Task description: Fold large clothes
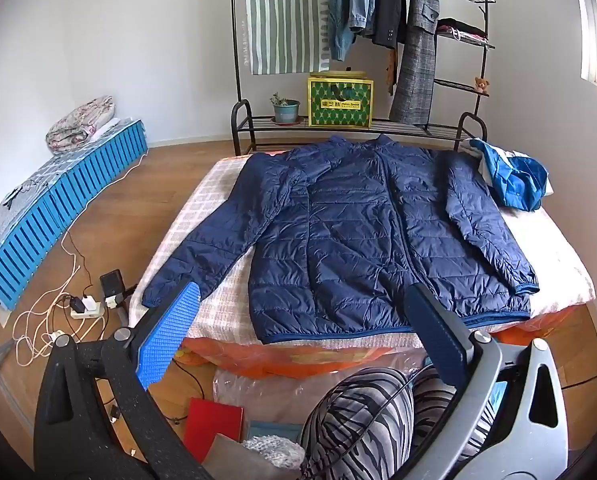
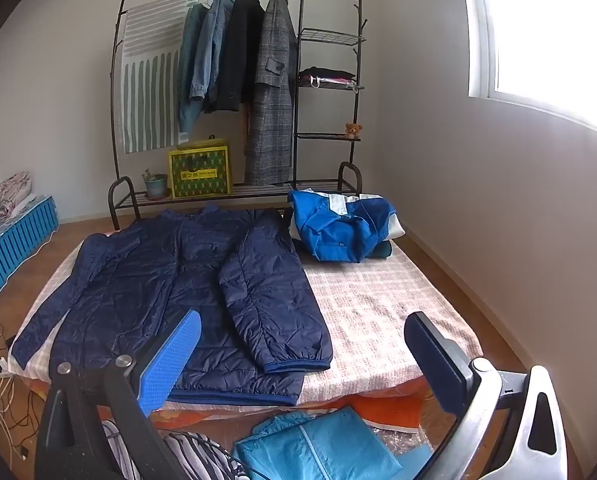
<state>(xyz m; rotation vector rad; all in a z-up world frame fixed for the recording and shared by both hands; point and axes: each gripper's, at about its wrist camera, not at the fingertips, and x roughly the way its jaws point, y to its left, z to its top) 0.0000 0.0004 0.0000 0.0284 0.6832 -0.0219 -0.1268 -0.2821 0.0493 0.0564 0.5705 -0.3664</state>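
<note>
- The navy puffer jacket [image 1: 362,236] lies spread flat, front up, on the checked bed cover [image 1: 218,312], collar toward the far clothes rack [image 1: 242,80] and hem at the near edge of the bed.
- Both sleeves slant out and down from the jacket's shoulders; in my right view the sleeve [image 2: 270,300] on that side rests along the jacket's body, cuff near the hem.
- My left gripper [image 1: 298,332] hangs just short of the jacket's hem, jaws spread wide and holding nothing; the blue pad [image 1: 170,336] sits near the cuff of the other sleeve.
- My right gripper [image 2: 302,364] hovers past the jacket's hem corner, jaws also spread wide and empty.
- A crumpled blue-and-white jacket [image 2: 342,228] sits on the bed beyond the navy jacket's sleeve, close to the rack.
- A teal garment [image 2: 314,444] lies on the floor below the navy jacket's hem.
- A yellow-green box [image 1: 340,98] stands on the rack's bottom shelf, behind the jacket's collar.
</note>
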